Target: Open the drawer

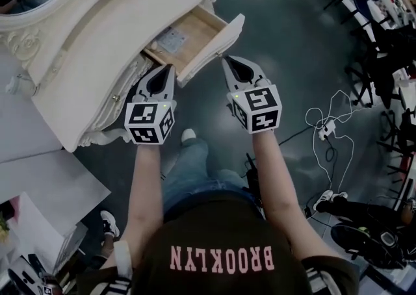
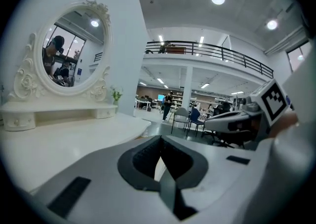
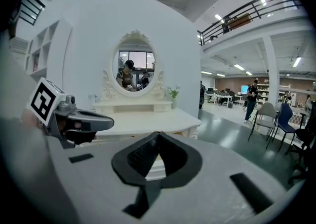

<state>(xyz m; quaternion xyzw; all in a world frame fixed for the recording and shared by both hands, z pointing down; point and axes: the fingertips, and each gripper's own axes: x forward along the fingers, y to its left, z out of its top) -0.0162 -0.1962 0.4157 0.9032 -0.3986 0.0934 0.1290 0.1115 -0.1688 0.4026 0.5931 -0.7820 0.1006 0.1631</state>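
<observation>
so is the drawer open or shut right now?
Open. The drawer stands pulled out of the dressing table, its wooden bottom exposed in the head view.

Oval mirror (image 3: 137, 67); white cable (image 1: 323, 130) on floor (image 1: 286, 40)
</observation>
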